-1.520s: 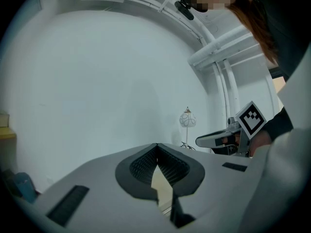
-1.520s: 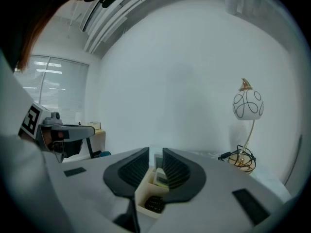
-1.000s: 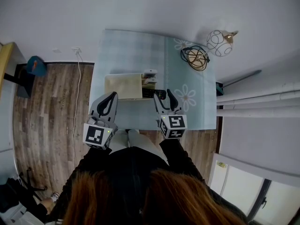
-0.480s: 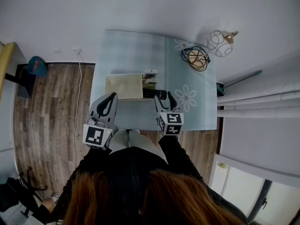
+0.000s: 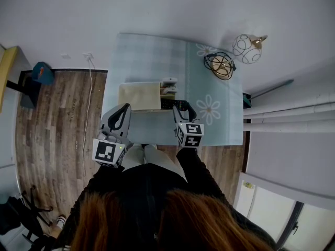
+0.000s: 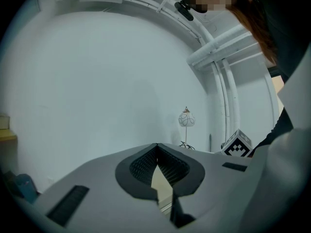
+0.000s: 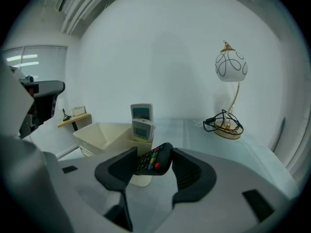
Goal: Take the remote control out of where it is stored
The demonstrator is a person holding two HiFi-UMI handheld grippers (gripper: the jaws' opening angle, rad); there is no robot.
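We find the right gripper (image 5: pixel 183 109) at centre frame in the head view, released: its jaws stand wide apart and have just been opening. In the right gripper view the black remote control (image 7: pixel 152 160) lies crosswise between them, and neither pad presses on it. It sits at the near right corner of the cream organizer (image 5: pixel 138 95) on the table (image 5: pixel 152 56); we cannot tell whether it rests in a compartment. Two pale remotes (image 7: pixel 141 120) stand upright behind it. The left gripper (image 6: pixel 157 147), lower left of centre in the head view, is clenched tip to tip, holding nothing.
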